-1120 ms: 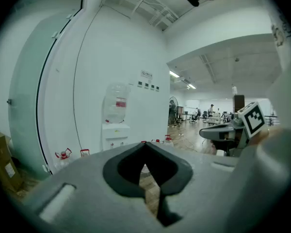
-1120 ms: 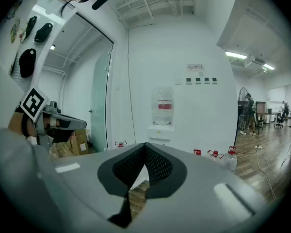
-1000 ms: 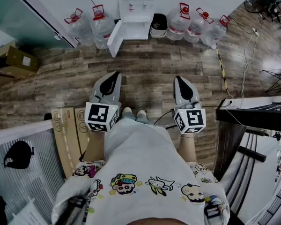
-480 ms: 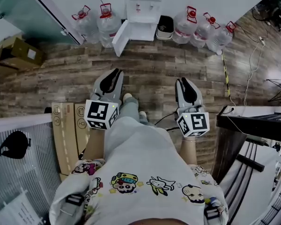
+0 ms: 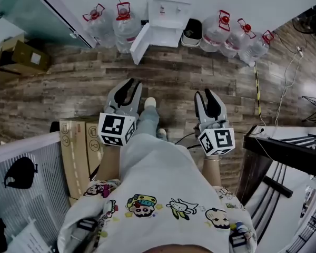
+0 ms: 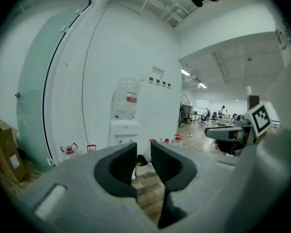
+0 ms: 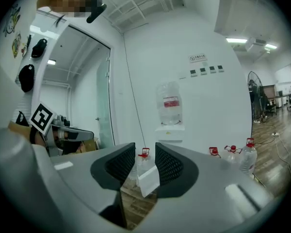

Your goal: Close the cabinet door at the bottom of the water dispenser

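Left gripper [image 6: 144, 148]: its jaws are opening, with a narrow gap between the pads and nothing held in it. It is held out in front of the person and points toward the far wall.
Right gripper [image 7: 145, 149]: its jaws are opening too, wider apart than the left pair, and they grip nothing. The white door shows far off through the gap.
Shoe [image 5: 150, 103]: it is stepped forward on the floor, between the two grippers.
Floor [image 5: 174, 75]: wood planks, with a bare stretch between the grippers and the dispenser.
Cabinet door [image 5: 140, 43]: it stands open, swung out from the left side of the dispenser's base, well apart from both grippers.
Water dispenser [image 5: 171, 7]: white, at the floor's far edge against the wall, with a bottle on top.
Bin [image 5: 192, 32]: dark inside, just beside the dispenser's right side.
Water bottles [image 5: 126, 28]: two stand left of the open door and three more right of the bin, all along the wall.
Cardboard boxes [image 5: 76, 144]: they lie flat at the floor's left edge, near the left gripper.
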